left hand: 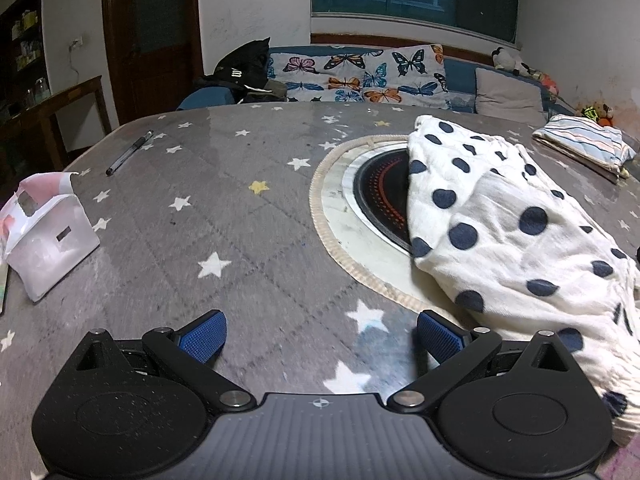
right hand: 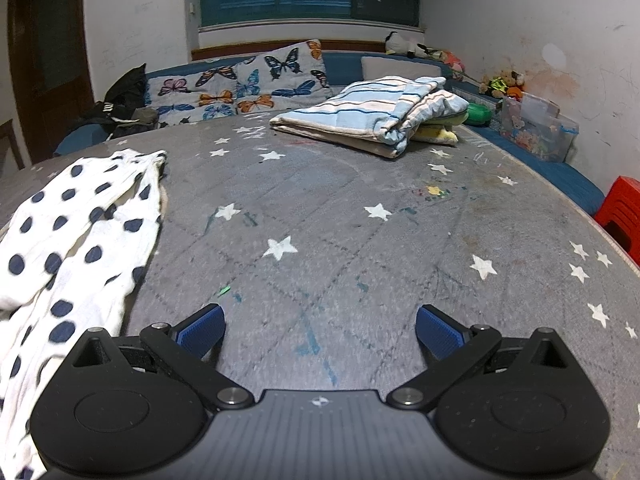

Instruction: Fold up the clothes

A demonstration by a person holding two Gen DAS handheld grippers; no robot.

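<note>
The polka-dot garment [left hand: 508,224] lay crumpled on the desk [left hand: 208,216], between the two grippers. It was to the right of the left gripper [left hand: 322,338] and to the left of the right gripper [right hand: 320,336]. Its long axis ran away from the person. Both pairs of jaws stood wide apart and empty. The left gripper seemed nearer, its right finger just beside the cloth.

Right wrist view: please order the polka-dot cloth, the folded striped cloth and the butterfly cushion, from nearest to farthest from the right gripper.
From the open right gripper:
1. polka-dot cloth, close on the left.
2. folded striped cloth, far side of the table, right of centre.
3. butterfly cushion, on the sofa beyond the table.
</note>
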